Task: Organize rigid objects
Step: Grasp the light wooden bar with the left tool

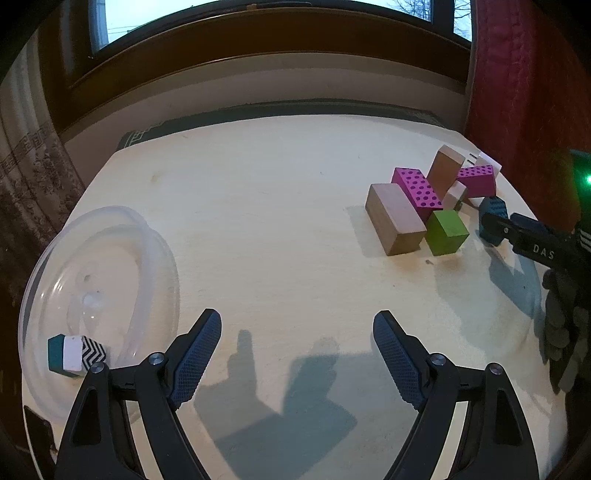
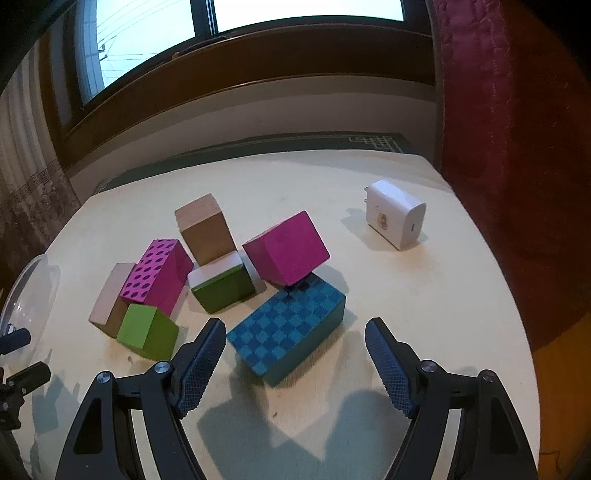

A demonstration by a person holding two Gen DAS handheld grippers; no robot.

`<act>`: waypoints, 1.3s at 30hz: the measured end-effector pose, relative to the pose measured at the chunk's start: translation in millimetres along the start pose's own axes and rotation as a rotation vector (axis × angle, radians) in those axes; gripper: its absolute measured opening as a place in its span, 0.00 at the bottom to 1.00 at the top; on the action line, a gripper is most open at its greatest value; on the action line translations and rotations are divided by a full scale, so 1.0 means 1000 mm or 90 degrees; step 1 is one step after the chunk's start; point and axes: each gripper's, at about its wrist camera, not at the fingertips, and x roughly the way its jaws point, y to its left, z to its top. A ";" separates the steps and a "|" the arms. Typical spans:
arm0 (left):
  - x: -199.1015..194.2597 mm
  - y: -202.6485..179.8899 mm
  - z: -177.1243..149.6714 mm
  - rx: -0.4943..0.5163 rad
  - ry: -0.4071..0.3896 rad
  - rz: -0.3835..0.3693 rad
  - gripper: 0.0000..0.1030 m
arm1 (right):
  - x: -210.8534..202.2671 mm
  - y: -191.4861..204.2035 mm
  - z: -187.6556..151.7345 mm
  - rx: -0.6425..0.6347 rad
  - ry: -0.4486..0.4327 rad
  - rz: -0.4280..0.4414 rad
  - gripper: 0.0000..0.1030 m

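Clear bowl (image 1: 99,280) on table (image 1: 280,221): 1 zigzag block (image 1: 75,355) inside. Other blocks (image 2: 207,280), charger (image 2: 396,214) outside. L gripper (image 1: 297,354), R gripper (image 2: 295,363): both agape, empty.

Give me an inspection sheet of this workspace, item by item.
Surface: pale table, lightly marked.
Job's things: pile of blocks, teal checkered block nearest; clear bowl holds one patterned block.
Clutter: white charger apart from the pile.
Grippers: left gripper open, empty; right gripper open, at the checkered block.
Cables: nothing seen.
Surroundings: window, red curtain, gloved hand.
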 end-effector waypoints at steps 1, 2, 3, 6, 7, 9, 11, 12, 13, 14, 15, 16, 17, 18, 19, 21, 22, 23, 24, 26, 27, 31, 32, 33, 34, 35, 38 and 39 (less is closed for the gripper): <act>0.001 0.000 0.001 0.000 0.001 0.000 0.83 | 0.002 -0.001 0.001 0.001 0.003 0.005 0.77; 0.002 0.000 0.001 -0.001 0.002 -0.001 0.83 | 0.003 -0.002 0.002 0.002 0.006 0.009 0.75; 0.003 0.000 0.002 -0.001 0.003 -0.001 0.83 | 0.005 -0.004 0.002 0.004 0.010 0.012 0.71; 0.006 -0.001 0.005 -0.005 0.005 -0.003 0.83 | 0.008 -0.005 0.003 0.003 0.014 0.027 0.64; 0.007 -0.002 0.006 -0.006 0.006 -0.005 0.83 | 0.008 -0.004 0.003 0.001 0.013 0.027 0.62; 0.009 -0.003 0.008 -0.010 0.008 -0.009 0.83 | 0.007 -0.004 0.002 -0.001 0.011 0.029 0.60; 0.013 -0.005 0.010 -0.013 0.012 -0.016 0.83 | 0.005 -0.003 0.001 -0.001 0.008 0.032 0.57; 0.014 -0.006 0.011 -0.014 0.012 -0.018 0.83 | 0.005 -0.003 0.001 0.001 0.006 0.034 0.55; 0.015 -0.008 0.013 -0.015 0.013 -0.020 0.83 | 0.004 -0.004 0.000 0.001 0.005 0.035 0.54; 0.016 -0.009 0.014 -0.016 0.013 -0.020 0.83 | 0.004 -0.004 0.000 0.003 0.003 0.036 0.53; 0.017 -0.011 0.015 -0.016 0.012 -0.021 0.83 | 0.003 -0.004 -0.001 0.003 0.003 0.037 0.53; 0.019 -0.012 0.017 -0.017 0.012 -0.021 0.83 | 0.003 -0.004 0.000 0.004 0.002 0.037 0.52; 0.020 -0.014 0.019 -0.019 0.012 -0.022 0.83 | 0.003 -0.004 0.000 0.005 0.001 0.038 0.52; 0.022 -0.015 0.021 -0.020 0.012 -0.024 0.83 | 0.003 -0.005 0.000 0.006 0.001 0.039 0.52; 0.023 -0.016 0.023 -0.021 0.010 -0.026 0.83 | 0.002 -0.004 -0.001 0.009 0.000 0.040 0.52; 0.025 -0.021 0.028 -0.018 0.005 -0.030 0.83 | 0.002 -0.006 -0.001 0.013 -0.001 0.039 0.52; 0.027 -0.024 0.031 -0.016 0.003 -0.034 0.83 | 0.002 -0.007 0.000 0.016 -0.002 0.038 0.52; 0.029 -0.026 0.034 -0.015 0.002 -0.038 0.83 | 0.002 -0.007 -0.001 0.018 -0.003 0.038 0.52; 0.031 -0.028 0.037 -0.016 0.004 -0.042 0.83 | 0.002 -0.008 -0.001 0.018 -0.004 0.038 0.52; 0.036 -0.033 0.042 -0.020 0.009 -0.056 0.83 | 0.001 -0.010 -0.001 0.023 -0.006 0.039 0.52; 0.039 -0.035 0.044 -0.022 0.012 -0.064 0.83 | 0.001 -0.010 -0.001 0.024 -0.007 0.039 0.52; 0.046 -0.044 0.051 -0.025 0.018 -0.080 0.83 | 0.001 -0.012 -0.001 0.029 -0.011 0.041 0.52; 0.048 -0.045 0.053 -0.025 0.018 -0.080 0.83 | 0.001 -0.012 -0.001 0.031 -0.011 0.041 0.52; 0.049 -0.046 0.054 -0.026 0.018 -0.080 0.83 | 0.001 -0.013 -0.001 0.032 -0.012 0.042 0.52; 0.051 -0.046 0.056 -0.028 0.017 -0.079 0.83 | 0.001 -0.014 -0.001 0.034 -0.012 0.043 0.52; 0.053 -0.047 0.058 -0.030 0.017 -0.077 0.83 | 0.001 -0.014 -0.001 0.035 -0.013 0.043 0.53; 0.058 -0.045 0.061 -0.038 0.017 -0.074 0.83 | 0.001 -0.016 -0.001 0.042 -0.015 0.042 0.53; 0.060 -0.044 0.063 -0.042 0.017 -0.075 0.83 | 0.001 -0.017 -0.001 0.045 -0.015 0.041 0.53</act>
